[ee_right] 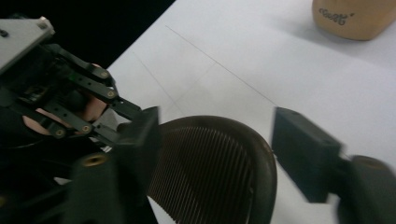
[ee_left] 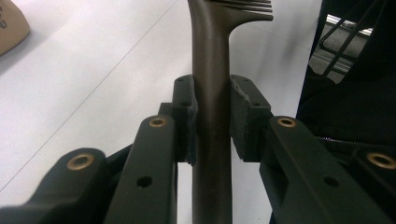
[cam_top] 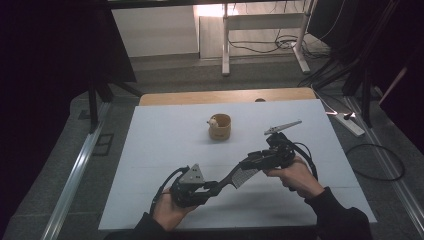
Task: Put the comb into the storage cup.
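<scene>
Left claw (ee_left: 211, 116) pinching dark slotted spatula (ee_left: 212, 70) by its handle, near centre of white surface (cam_top: 165, 145), right claw (ee_right: 219, 149) spread astride spatula head, pads not pressing, tan cup (cam_top: 220, 127) farther off.

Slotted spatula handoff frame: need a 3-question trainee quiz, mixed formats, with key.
1. True or false: the left gripper is shut on the handle of the slotted spatula.
2. In the right gripper view, the right gripper stands how about the spatula's head? A) pads clamped on it B) jaws either side, a gap at one pad C) far off it
3. Fill in: the tan cup stands on the white ____.

Key: 1 true; 2 B; 3 table.
</scene>
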A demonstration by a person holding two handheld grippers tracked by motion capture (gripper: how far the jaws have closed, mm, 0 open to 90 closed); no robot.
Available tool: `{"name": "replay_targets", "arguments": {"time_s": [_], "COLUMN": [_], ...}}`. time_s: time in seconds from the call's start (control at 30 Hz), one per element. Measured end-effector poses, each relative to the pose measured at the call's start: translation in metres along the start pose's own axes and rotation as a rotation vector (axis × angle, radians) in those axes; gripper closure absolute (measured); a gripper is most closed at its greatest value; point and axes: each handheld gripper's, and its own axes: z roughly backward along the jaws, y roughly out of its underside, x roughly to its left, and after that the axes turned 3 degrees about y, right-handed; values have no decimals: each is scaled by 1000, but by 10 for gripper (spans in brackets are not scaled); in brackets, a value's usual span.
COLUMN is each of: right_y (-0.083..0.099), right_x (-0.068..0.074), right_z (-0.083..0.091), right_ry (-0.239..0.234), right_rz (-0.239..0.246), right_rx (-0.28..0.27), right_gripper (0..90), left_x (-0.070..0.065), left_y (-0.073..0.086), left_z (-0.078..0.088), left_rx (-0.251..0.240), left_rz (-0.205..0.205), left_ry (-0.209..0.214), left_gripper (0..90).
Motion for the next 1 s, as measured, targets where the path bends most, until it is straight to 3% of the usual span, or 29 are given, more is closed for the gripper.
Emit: {"name": "replay_targets", "arguments": {"time_s": [0.33, 0.63, 1.0], "right_y": [1, 1, 3], "right_x": [-7, -11, -16], "right_z": [0, 2, 2], "right_ry": [-72, -120, -260], "right_rz": [-40, -85, -198], "right_rx": [-4, -19, -52], "right_gripper": [611, 711, 842], "left_x": [-2, -3, -3], "left_y": [0, 1, 3], "left_z": [-1, -2, -6], "left_rx": [5, 11, 25], "left_rz": [-23, -44, -79], "left_ry": [-11, -27, -43], "left_gripper": [722, 722, 720]}}
